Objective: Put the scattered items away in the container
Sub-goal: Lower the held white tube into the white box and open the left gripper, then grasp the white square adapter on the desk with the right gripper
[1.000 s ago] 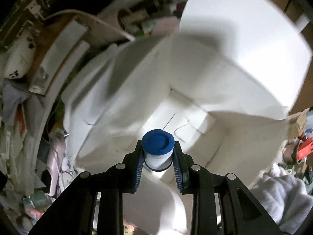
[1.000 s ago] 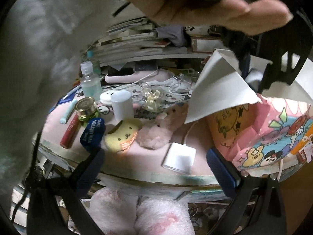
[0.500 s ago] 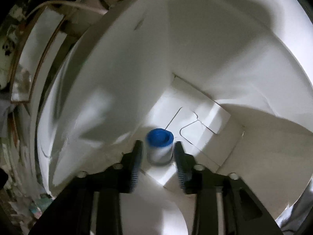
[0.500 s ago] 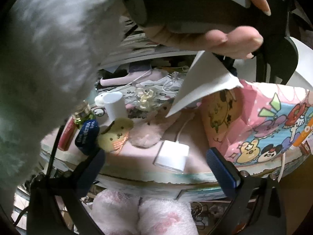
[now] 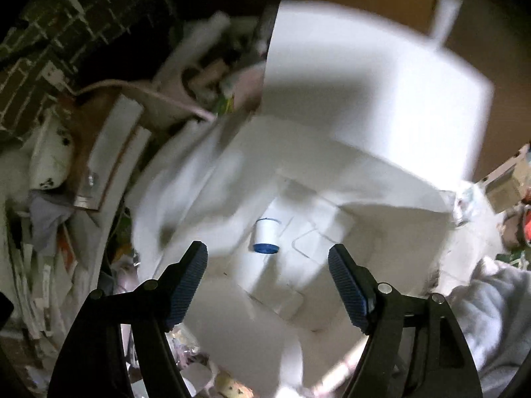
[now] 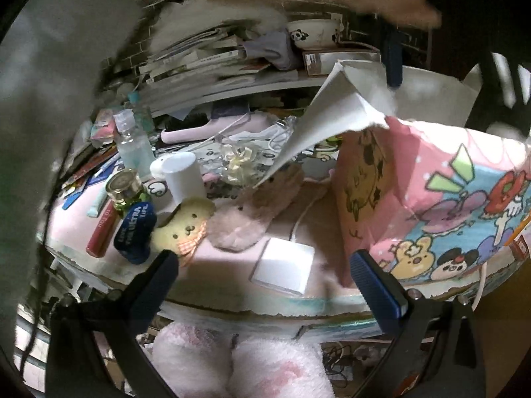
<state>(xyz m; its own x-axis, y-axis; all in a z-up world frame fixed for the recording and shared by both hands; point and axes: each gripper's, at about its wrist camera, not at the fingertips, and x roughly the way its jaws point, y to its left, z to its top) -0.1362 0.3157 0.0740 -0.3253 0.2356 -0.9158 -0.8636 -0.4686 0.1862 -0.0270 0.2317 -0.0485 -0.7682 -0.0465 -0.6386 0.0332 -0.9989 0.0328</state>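
Blue-capped bottle (image 5: 265,236) lying loose in white box (image 5: 381,106) at 12 o'clock; both left gripper (image 5: 267,267) and right gripper (image 6: 262,267) wide, empty; lift left straight clear.

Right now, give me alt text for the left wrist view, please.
A small white bottle with a blue cap lies on the floor of the open white box, released. The left gripper hangs above it, jaws wide open and empty. The picture is motion-blurred.
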